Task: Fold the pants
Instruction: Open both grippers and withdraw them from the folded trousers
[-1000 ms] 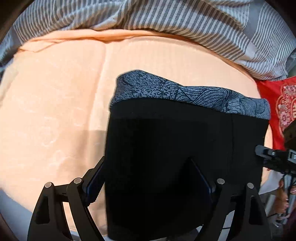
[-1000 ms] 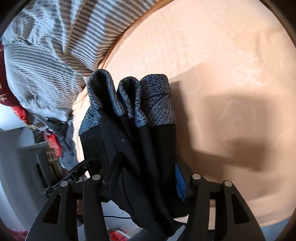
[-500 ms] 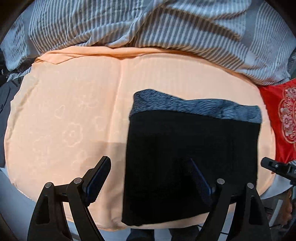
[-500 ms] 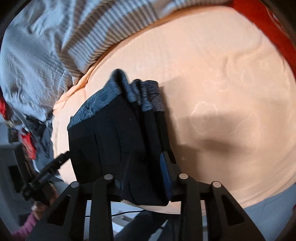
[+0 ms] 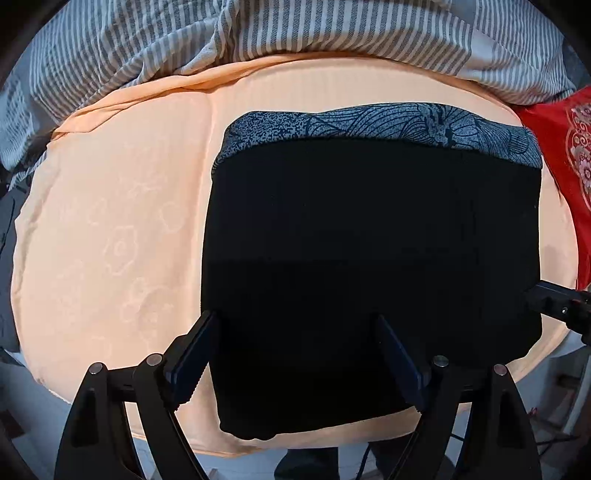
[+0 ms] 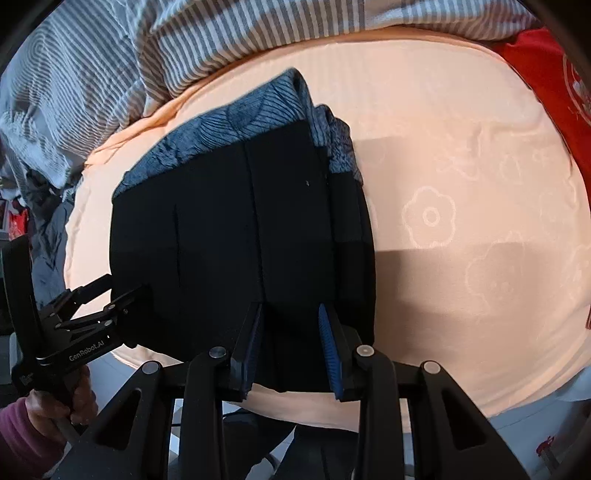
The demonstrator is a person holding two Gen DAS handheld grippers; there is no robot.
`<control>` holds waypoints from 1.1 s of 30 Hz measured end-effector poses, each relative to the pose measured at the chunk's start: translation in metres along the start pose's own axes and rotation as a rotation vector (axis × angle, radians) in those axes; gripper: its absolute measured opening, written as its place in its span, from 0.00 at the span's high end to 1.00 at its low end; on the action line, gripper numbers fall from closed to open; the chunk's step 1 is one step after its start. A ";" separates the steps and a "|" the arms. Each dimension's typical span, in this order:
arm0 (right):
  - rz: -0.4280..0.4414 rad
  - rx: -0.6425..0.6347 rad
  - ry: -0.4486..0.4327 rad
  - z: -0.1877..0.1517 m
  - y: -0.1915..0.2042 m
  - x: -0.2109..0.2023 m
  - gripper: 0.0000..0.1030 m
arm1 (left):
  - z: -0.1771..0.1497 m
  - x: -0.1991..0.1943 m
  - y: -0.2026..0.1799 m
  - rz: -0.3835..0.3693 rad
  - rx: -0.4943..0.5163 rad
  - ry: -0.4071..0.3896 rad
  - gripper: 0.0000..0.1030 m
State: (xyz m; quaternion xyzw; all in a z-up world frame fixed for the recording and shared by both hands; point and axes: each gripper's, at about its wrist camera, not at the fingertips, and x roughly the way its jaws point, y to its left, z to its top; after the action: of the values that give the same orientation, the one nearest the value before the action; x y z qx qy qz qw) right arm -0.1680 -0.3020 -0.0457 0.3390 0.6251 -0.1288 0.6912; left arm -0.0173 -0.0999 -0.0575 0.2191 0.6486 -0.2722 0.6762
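The black pants (image 5: 369,266) with a grey patterned band (image 5: 388,125) lie folded into a thick rectangle on the peach bed sheet (image 5: 110,229). My left gripper (image 5: 295,354) is open, its fingers spread over the pants' near left part. My right gripper (image 6: 290,332) has its jaws partly apart astride the pants (image 6: 240,236) at their near right edge; I cannot tell if the pads pinch cloth. The left gripper also shows in the right wrist view (image 6: 99,299), open at the pants' left edge. The right gripper's tip shows in the left wrist view (image 5: 554,302).
A grey striped duvet (image 5: 295,33) is bunched along the far side of the bed. A red patterned cushion (image 5: 565,147) lies at the far right. The bed's near edge (image 5: 258,450) is just below the pants. Dark clothes (image 6: 48,236) lie off the bed's left side.
The pants have come down from hanging in the air to lying flat on the sheet. The left gripper's fingers have let go and now stand apart over the pants.
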 end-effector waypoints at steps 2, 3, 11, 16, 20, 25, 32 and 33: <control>-0.024 0.015 0.006 -0.001 0.000 -0.004 0.67 | 0.000 -0.007 -0.001 0.005 0.004 -0.003 0.16; -0.037 0.024 0.010 -0.003 0.000 -0.007 0.67 | 0.000 -0.011 0.000 0.001 0.002 0.000 0.16; -0.049 0.070 0.046 -0.031 0.004 -0.026 0.40 | -0.016 -0.040 -0.002 -0.005 0.010 0.022 0.16; -0.062 0.059 0.070 -0.050 0.018 -0.036 0.31 | -0.031 -0.059 -0.002 -0.013 0.017 0.030 0.16; -0.088 0.048 0.077 -0.063 0.033 -0.045 0.22 | -0.043 -0.074 -0.003 -0.020 0.053 0.035 0.16; -0.095 0.049 0.059 -0.072 0.047 -0.059 0.17 | -0.056 -0.093 -0.002 -0.010 0.077 0.034 0.00; -0.121 0.055 0.006 -0.073 0.065 -0.079 0.17 | -0.061 -0.115 0.002 -0.033 0.090 0.029 0.00; -0.128 0.048 -0.002 -0.072 0.068 -0.082 0.17 | -0.060 -0.119 0.003 -0.040 0.086 0.019 0.00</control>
State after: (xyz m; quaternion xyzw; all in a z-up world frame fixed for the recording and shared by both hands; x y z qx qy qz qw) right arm -0.1982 -0.2263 0.0537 0.3145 0.6415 -0.1883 0.6739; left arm -0.0621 -0.0490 0.0573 0.2377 0.6470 -0.3110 0.6543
